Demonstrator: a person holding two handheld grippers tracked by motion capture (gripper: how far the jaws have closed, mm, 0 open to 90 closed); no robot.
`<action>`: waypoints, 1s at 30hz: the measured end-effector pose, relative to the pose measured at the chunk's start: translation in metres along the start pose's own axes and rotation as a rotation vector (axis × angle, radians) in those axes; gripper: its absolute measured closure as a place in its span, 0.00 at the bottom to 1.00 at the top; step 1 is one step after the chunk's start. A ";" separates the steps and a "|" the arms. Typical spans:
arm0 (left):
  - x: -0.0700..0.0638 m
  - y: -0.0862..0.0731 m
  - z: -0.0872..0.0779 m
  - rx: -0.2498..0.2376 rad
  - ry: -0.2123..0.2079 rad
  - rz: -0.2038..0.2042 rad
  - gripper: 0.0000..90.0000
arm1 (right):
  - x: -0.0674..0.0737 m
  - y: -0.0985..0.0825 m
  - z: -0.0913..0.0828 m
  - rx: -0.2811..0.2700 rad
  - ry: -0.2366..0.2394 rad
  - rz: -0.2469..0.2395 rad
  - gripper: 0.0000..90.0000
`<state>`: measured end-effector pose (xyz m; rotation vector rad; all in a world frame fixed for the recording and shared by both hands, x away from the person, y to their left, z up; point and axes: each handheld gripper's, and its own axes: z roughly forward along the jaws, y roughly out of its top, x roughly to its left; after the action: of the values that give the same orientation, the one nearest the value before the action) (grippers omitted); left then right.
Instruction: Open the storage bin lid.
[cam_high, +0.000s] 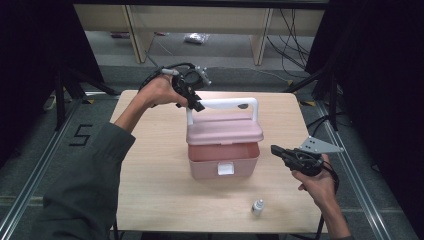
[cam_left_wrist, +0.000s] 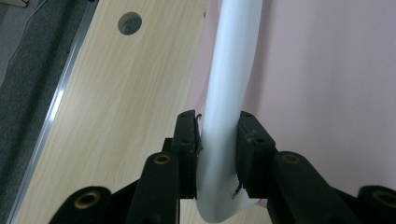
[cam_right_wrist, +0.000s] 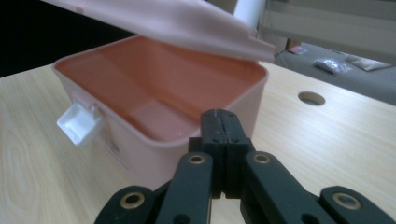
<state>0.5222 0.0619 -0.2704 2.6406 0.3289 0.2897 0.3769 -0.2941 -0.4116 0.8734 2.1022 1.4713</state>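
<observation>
A: Start big. What's on the wooden table (cam_high: 150, 190)?

B: A pink storage box (cam_high: 224, 159) sits about dead centre of the tabletop. Its lid (cam_high: 225, 131) is lifted partway, hinged at the far side, so the front edge hangs above the open body and you can see into the reddish-pink inside.

A: What's keeping the lid up?

B: The white carry handle (cam_high: 225, 104) on top of it. The left gripper (cam_high: 197, 104) has come in from about ten o'clock of the box and is clamped on the handle's left end, near the bend. In the left gripper view the black pads (cam_left_wrist: 186, 140) press on both sides of the white bar (cam_left_wrist: 229, 93), the pink lid behind it.

A: And the other hand?

B: The right gripper (cam_high: 276, 149) hovers at about three o'clock of the box, near its right wall but not touching it. Its jaws are pressed flat together with nothing between them; in the right gripper view they meet just in front of the box's rim (cam_right_wrist: 219, 122).

A: Anything on the box front?

B: A white latch (cam_high: 225, 169) at six o'clock, flipped loose; in the right gripper view it sticks out from the front wall (cam_right_wrist: 78, 122).

A: Smaller things?

B: A small white bottle (cam_high: 258, 206) stands at about five o'clock, near the table's front edge, well apart from the box.
</observation>
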 end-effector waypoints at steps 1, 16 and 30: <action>0.001 0.000 0.000 -0.001 0.001 0.005 0.80 | 0.001 0.003 0.002 0.002 0.014 0.009 1.00; 0.003 -0.001 -0.001 -0.004 0.000 -0.004 0.79 | 0.001 0.019 0.034 0.014 0.081 -0.025 1.00; 0.001 -0.005 -0.005 -0.018 0.034 -0.060 0.59 | 0.003 0.029 0.043 0.020 0.096 -0.039 1.00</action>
<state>0.5210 0.0686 -0.2680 2.6055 0.4141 0.3170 0.4103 -0.2561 -0.3996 0.7789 2.1937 1.5028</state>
